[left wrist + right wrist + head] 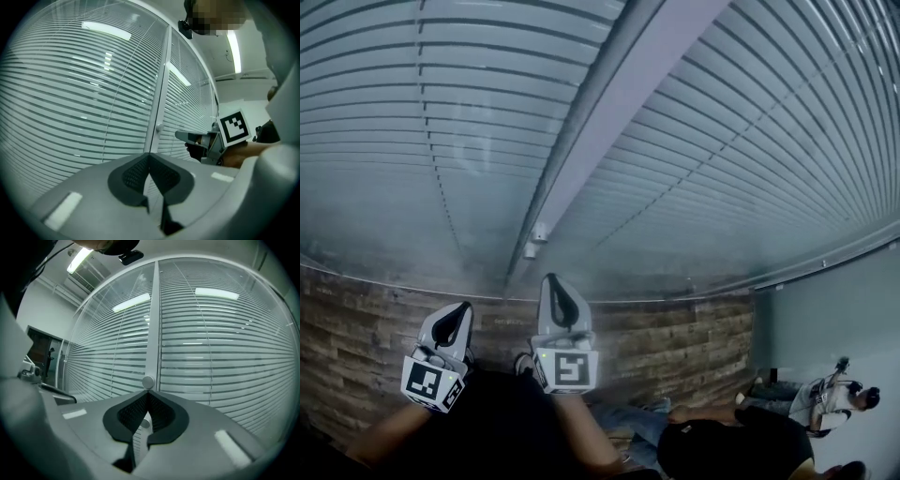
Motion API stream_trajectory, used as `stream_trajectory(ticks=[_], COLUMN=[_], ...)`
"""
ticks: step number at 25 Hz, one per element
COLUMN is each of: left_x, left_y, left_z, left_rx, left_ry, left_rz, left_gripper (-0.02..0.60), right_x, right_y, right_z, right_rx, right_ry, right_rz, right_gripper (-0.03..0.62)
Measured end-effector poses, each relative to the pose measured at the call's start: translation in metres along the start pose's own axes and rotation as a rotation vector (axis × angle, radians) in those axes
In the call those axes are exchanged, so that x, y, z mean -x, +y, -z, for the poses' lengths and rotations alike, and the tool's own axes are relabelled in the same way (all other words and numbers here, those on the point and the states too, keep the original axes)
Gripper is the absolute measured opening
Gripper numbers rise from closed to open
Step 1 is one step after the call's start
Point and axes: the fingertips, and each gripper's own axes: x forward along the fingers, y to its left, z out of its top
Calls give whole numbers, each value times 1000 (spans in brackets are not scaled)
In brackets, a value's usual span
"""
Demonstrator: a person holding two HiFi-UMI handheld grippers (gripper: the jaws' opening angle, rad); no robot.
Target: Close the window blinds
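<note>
Horizontal slatted blinds (441, 141) hang behind glass on both sides of a pale upright frame post (609, 103). Two small round knobs (540, 232) sit one under the other on that post. My right gripper (553, 278) points at them from just below with its jaws shut on nothing, a small gap short of the knobs. In the right gripper view the upper knob (148, 381) shows just above the closed tips (147, 393). My left gripper (467, 306) hangs to the left, also shut and empty. In the left gripper view its tips (150, 154) meet, with the right gripper (180, 135) near the knob (159, 127).
A wood-patterned wall panel (375, 319) runs under the window. A plain wall (834, 309) meets it at the right. A person (722, 441) sits low at the bottom right beside a small device (830, 398). A dark doorway (40, 352) lies far left.
</note>
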Motion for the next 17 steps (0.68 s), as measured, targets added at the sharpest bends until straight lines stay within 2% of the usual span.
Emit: stream_trajectory(ticks=[8,17], left_x=[-1,0], left_y=[-3,2], left_z=[-2,-3], left_rx=[-13,-10], left_ry=[-5,-14], left_rz=[5,1], left_gripper=[2,2], right_x=[5,2], right_y=[-7,3], right_z=[-5,-11], right_rx=[-6,-20], right_ry=[-28,-65], right_rz=[24,11], right_gripper=[0,0])
